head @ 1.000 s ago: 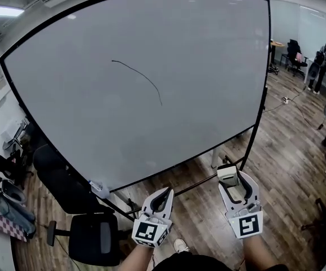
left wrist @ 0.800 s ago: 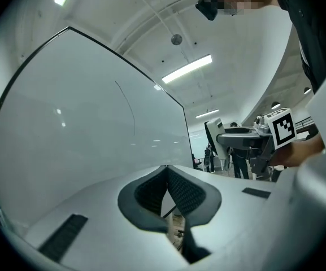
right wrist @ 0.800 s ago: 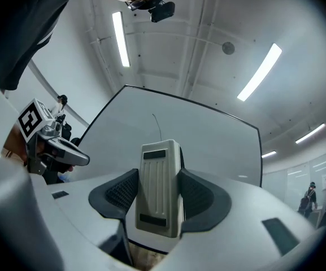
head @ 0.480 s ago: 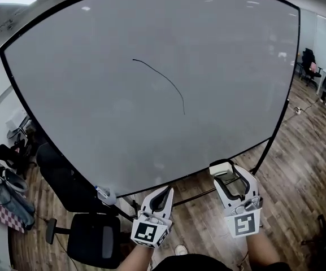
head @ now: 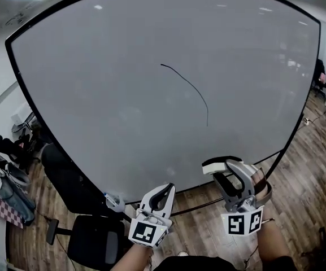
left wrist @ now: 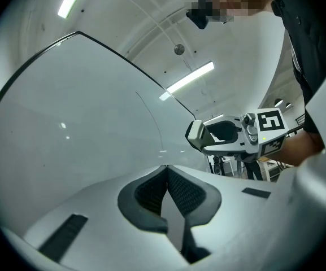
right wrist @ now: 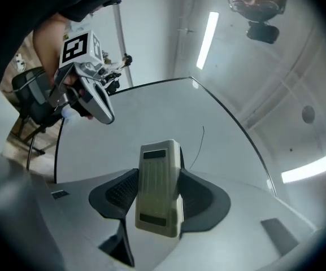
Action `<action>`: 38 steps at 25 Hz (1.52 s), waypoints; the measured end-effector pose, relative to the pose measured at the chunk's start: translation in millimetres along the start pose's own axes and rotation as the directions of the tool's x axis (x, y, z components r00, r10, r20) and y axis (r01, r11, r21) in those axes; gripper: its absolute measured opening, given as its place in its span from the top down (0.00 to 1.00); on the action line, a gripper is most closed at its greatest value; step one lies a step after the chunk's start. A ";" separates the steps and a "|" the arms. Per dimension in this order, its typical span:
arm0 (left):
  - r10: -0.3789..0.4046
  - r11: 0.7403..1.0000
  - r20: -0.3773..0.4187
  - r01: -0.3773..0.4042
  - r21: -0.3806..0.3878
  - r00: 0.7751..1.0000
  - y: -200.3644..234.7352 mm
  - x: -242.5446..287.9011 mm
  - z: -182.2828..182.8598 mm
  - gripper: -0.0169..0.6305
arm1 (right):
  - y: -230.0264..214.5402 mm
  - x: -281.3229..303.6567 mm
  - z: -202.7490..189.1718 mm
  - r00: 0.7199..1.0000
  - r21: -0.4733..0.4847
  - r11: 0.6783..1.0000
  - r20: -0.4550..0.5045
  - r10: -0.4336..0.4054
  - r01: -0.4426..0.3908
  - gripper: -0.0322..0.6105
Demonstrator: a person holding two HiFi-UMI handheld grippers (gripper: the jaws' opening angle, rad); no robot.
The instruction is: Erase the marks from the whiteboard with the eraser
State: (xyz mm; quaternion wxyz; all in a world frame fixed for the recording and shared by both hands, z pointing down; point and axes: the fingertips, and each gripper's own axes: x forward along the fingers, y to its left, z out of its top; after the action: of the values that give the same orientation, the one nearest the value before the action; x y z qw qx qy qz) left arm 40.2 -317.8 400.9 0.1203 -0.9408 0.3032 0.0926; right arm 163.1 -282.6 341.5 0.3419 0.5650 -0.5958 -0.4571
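Observation:
A large whiteboard (head: 123, 106) fills the head view, with one thin curved black mark (head: 190, 86) near its middle. My right gripper (head: 222, 165) is shut on a cream eraser (right wrist: 158, 186), held up close to the board's lower part, below the mark. In the right gripper view the mark (right wrist: 199, 145) shows just past the eraser's top. My left gripper (head: 164, 192) hangs lower, by the board's bottom edge, shut with nothing in it. From the left gripper view the board (left wrist: 66, 129) and the right gripper with its eraser (left wrist: 196, 134) are visible.
A black office chair (head: 92, 239) stands below the board at lower left, with a marker tray end (head: 114, 201) near it. Bags and clutter (head: 1, 191) lie along the left wall. Wooden floor (head: 309, 174) stretches to the right.
My right gripper has risen with the eraser toward the board, and the view has shifted left so the mark sits further right. The left gripper has barely moved.

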 end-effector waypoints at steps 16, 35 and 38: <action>0.191 0.976 0.109 -0.200 0.085 0.976 66.2 33.0 55.5 0.94 | -104.0 114.6 86.1 0.983 -0.363 0.931 0.184 0.023 0.046 0.56; 0.290 0.884 0.377 -0.397 0.248 0.880 113.0 49.8 211.7 0.94 | -199.1 189.9 155.5 0.984 -0.567 0.820 0.174 0.035 0.071 0.57; 0.301 0.869 0.401 -0.422 0.258 0.865 114.5 46.0 224.3 0.94 | -196.9 194.2 154.2 0.990 -0.585 0.809 0.138 0.029 0.058 0.57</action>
State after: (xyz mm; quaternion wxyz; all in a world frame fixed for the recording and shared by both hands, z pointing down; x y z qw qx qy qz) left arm -13.6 -369.8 156.0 0.3112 -0.7995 0.4617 0.2255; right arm 66.9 -438.7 83.2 0.4535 0.4025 -0.4435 -0.6600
